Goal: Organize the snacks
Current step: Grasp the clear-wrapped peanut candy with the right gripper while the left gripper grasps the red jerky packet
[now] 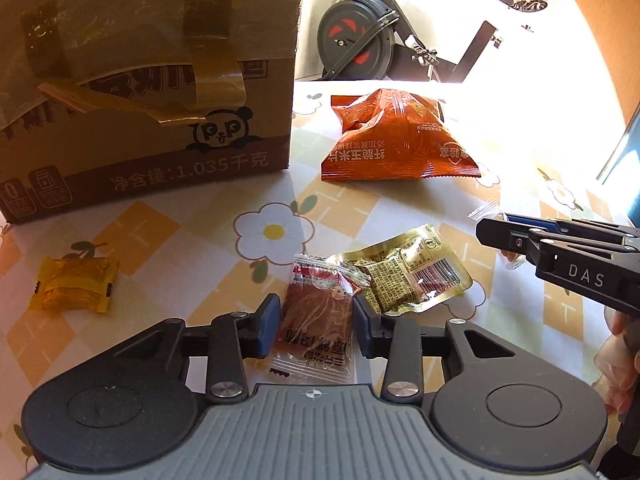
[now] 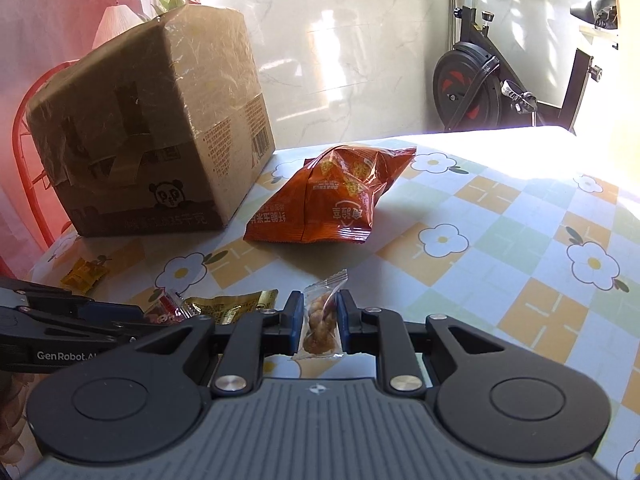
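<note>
A taped cardboard carton [image 1: 148,120] with a panda logo is seen at upper left, its contents hidden. At lower left lies a yellow-wrapped candy [image 1: 76,284]. At bottom centre, a red jerky sachet [image 1: 316,320] is pinched by the left gripper [image 1: 316,322], presumably for sorting; a gold vacuum pack [image 1: 404,278] lies beside it. An orange corn-chip bag [image 1: 396,136] rests above. The right gripper [image 2: 319,320] is clamped on a clear nut packet [image 2: 319,320].

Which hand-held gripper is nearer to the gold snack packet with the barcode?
Left. The left hand-held gripper sits right beside the gold snack packet, its pads around a red snack sachet. The right hand-held gripper stands farther off.
</note>
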